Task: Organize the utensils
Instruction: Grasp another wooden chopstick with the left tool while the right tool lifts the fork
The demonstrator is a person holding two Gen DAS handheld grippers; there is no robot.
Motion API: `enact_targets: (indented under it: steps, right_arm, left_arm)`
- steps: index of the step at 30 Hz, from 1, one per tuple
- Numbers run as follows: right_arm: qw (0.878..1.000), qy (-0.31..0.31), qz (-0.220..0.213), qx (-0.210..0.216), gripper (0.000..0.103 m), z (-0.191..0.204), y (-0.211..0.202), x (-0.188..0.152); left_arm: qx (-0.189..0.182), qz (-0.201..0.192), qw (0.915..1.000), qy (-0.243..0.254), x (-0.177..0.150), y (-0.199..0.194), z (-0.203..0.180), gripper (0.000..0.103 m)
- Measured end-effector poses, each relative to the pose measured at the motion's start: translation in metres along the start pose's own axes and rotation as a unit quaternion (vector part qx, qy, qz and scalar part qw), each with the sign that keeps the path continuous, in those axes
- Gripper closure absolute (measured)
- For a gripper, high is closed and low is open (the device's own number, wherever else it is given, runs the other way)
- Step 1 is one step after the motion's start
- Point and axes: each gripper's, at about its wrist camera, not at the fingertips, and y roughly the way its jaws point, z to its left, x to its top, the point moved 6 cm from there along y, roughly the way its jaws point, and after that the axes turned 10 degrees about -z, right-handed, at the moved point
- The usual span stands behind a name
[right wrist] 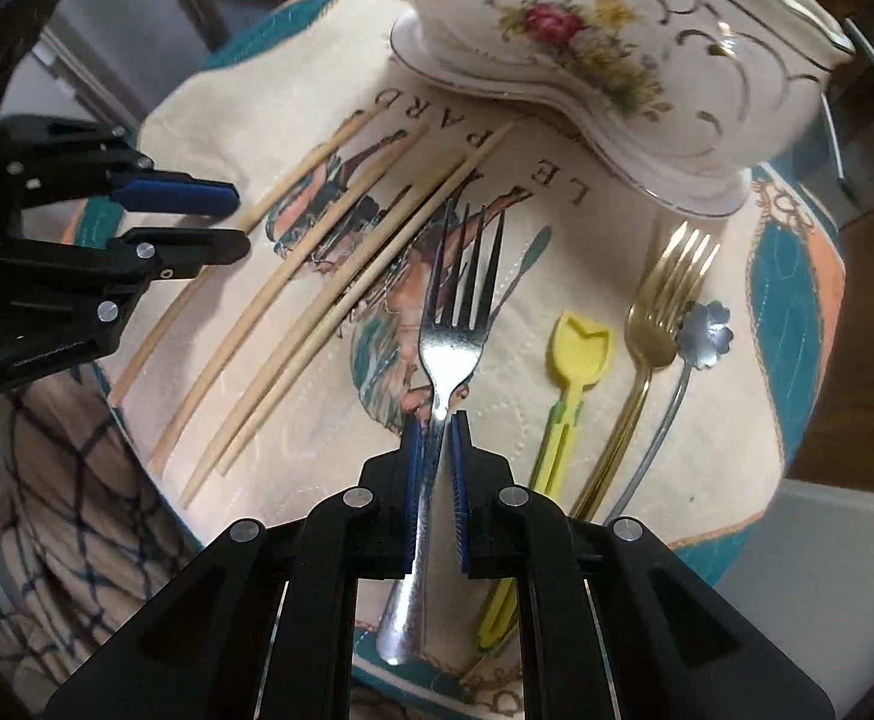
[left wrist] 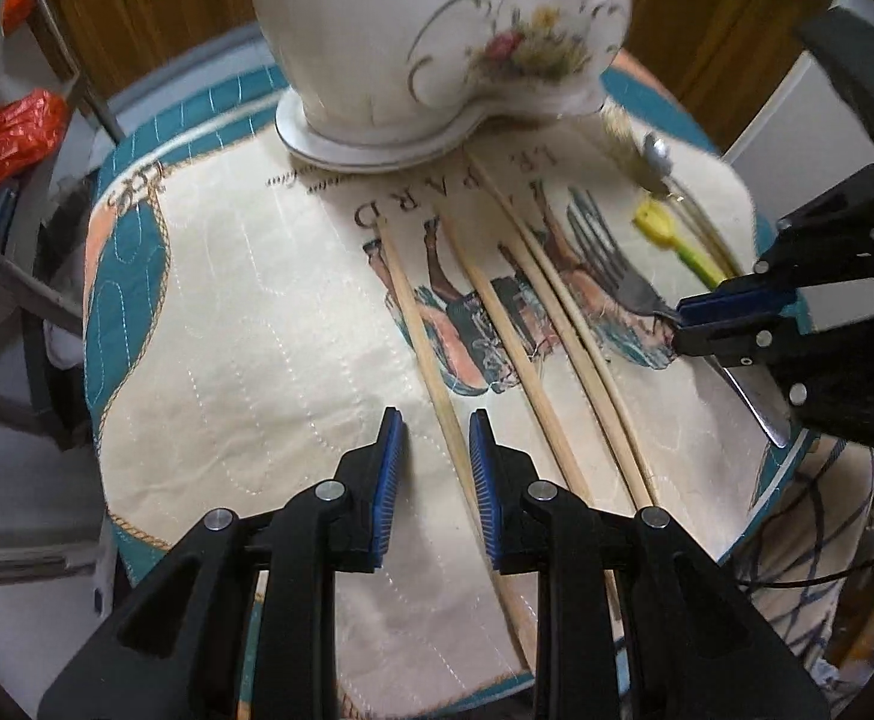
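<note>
Several wooden chopsticks (left wrist: 533,324) lie side by side on a quilted cloth (left wrist: 245,300). My left gripper (left wrist: 435,420) is open, its blue pads on either side of the leftmost chopstick (left wrist: 431,360). My right gripper (right wrist: 435,420) is shut on the neck of a steel fork (right wrist: 455,300), tines pointing away; it also shows in the left wrist view (left wrist: 680,318). To the right of the fork lie a yellow plastic spoon (right wrist: 578,348), a gold fork (right wrist: 659,312) and a flower-headed steel spoon (right wrist: 704,330).
A white floral porcelain pot (right wrist: 617,36) stands at the far side of the cloth, also in the left wrist view (left wrist: 437,30). Orange plastic bags (left wrist: 11,138) and a metal frame are off the table's left. A patterned fabric (right wrist: 77,510) hangs below the near edge.
</note>
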Motion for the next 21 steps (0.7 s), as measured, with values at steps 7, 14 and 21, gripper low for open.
enact_targets:
  steps: [7,14,21]
  right_arm:
    - [1.0,0.01,-0.007,-0.009,0.097,0.01,0.0,0.008]
    - [0.998,0.04,-0.05,0.028,0.097,0.005,-0.007,0.003]
    - [0.986,0.05,-0.137,0.075,0.097,0.007,-0.042,0.01]
  left_arm:
    - [0.026,0.036,0.9987,0.027,0.001,0.003,-0.01,0.093]
    - [0.005,0.012,0.9999,-0.002,-0.006,-0.003,-0.006,0.098]
    - [-0.033,-0.095,0.9945,-0.029,-0.005,-0.048,0.003,0.098]
